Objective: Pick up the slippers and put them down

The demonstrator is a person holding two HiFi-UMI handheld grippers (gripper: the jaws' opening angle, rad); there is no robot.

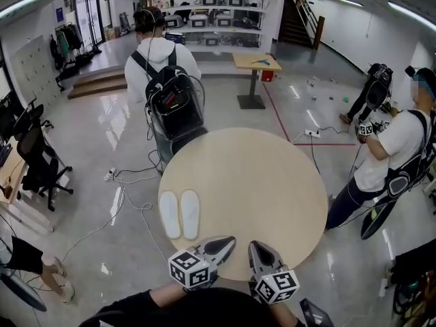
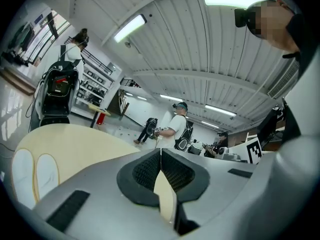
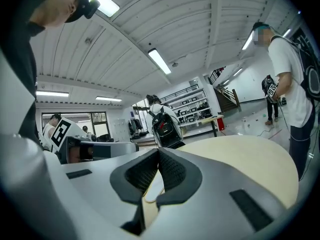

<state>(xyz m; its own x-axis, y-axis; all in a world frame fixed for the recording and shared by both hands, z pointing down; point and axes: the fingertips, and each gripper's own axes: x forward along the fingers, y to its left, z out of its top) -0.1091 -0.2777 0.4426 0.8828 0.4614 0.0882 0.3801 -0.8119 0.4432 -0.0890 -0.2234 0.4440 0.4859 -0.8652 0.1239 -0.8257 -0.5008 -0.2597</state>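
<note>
Both grippers read shut and empty on my feed. The left gripper (image 1: 225, 242) and the right gripper (image 1: 256, 248) sit side by side at the near edge of the table, close but apart. In the left gripper view the left gripper (image 2: 161, 153) has its dark ribbed pads meeting with nothing between them. The right gripper view shows the same of the right gripper (image 3: 158, 152).

The round, pale wood table (image 1: 266, 182) fills the middle of the head view. At the far wall stands a shelving unit (image 1: 211, 20) holding dark boxes I cannot identify. A person with a backpack (image 1: 176, 101) stands at the table's far-left edge, facing away. A second person (image 1: 395, 148) stands to the right of it. A small table (image 1: 255, 61) stands far beyond.

The slippers (image 1: 180, 214) are white and lie flat on the near-left part of the table. They are just beside each other, and just left of the left gripper, untouched.

The left gripper view shows the slippers (image 2: 30, 176) at its lower left and a marker cube (image 2: 254, 151) at its right. The right gripper view shows a marker cube (image 3: 61, 132) at its left.
</note>
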